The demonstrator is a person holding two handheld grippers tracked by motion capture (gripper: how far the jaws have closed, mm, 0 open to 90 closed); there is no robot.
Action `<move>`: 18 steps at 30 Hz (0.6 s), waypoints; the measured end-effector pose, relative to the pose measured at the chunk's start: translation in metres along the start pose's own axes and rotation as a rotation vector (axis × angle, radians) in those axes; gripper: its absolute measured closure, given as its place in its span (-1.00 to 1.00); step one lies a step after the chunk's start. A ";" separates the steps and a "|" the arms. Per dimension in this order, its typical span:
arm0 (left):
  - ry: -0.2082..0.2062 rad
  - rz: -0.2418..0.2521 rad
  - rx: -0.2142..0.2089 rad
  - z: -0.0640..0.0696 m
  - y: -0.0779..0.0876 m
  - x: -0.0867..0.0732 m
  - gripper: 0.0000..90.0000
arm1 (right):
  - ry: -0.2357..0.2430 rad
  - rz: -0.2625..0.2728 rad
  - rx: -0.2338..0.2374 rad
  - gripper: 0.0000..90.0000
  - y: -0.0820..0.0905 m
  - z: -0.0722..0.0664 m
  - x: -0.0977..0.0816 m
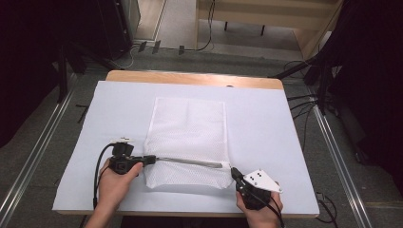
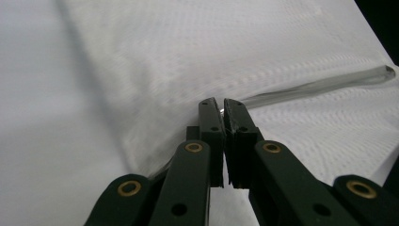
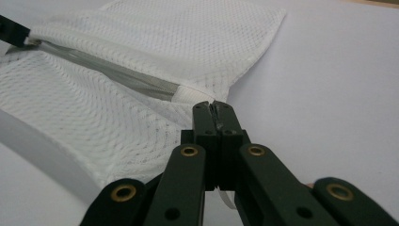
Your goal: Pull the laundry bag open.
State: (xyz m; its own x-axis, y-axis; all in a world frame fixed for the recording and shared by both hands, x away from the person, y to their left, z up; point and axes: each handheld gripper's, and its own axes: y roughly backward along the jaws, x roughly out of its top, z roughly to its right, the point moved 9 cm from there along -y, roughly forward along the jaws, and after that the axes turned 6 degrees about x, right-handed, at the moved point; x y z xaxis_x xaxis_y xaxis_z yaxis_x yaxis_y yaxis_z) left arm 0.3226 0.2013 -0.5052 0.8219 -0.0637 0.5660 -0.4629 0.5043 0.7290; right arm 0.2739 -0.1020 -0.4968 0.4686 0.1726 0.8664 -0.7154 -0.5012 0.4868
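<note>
Stretching mesh bag (image 1: 187, 137) between left claw (image 1: 151, 159), right claw (image 1: 234, 172)

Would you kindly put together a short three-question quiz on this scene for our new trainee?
1. True or false: the white mesh bag lies flat on the white-covered table.
2. Which end of the zipper does the left gripper pinch? A) the end on the person's left B) the end on the person's right C) neither
3. Fill in: the right gripper is shut on the bag's ____ corner.

Key
1. True.
2. A.
3. Near right, at the zipper's other end.
</note>
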 end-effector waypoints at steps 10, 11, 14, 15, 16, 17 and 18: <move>0.056 0.053 0.011 -0.029 0.024 -0.009 0.96 | 0.003 0.001 0.000 1.00 0.003 0.002 -0.002; 0.057 0.056 0.008 -0.030 0.025 -0.010 0.96 | 0.009 0.000 -0.003 1.00 0.002 0.000 -0.002; 0.061 0.056 -0.006 -0.031 0.026 -0.014 0.96 | 0.009 -0.003 0.004 1.00 0.002 0.000 -0.003; 0.060 0.058 -0.010 -0.031 0.026 -0.015 0.96 | 0.007 -0.001 0.003 1.00 0.002 0.001 -0.002; 0.064 0.060 -0.016 -0.031 0.025 -0.016 0.96 | 0.005 0.000 0.005 1.00 0.002 0.002 -0.002; 0.061 0.058 -0.017 -0.032 0.025 -0.016 0.96 | -0.005 0.000 0.005 1.00 0.002 0.002 -0.002; 0.065 0.063 -0.014 -0.033 0.026 -0.016 0.96 | -0.002 -0.002 0.005 1.00 0.002 0.002 -0.002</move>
State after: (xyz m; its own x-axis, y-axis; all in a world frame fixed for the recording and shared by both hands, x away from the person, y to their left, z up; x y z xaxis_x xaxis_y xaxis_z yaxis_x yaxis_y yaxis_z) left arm 0.3082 0.2435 -0.5083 0.8114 0.0248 0.5839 -0.5102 0.5174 0.6870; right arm 0.2724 -0.1050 -0.4981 0.4707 0.1722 0.8653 -0.7118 -0.5054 0.4878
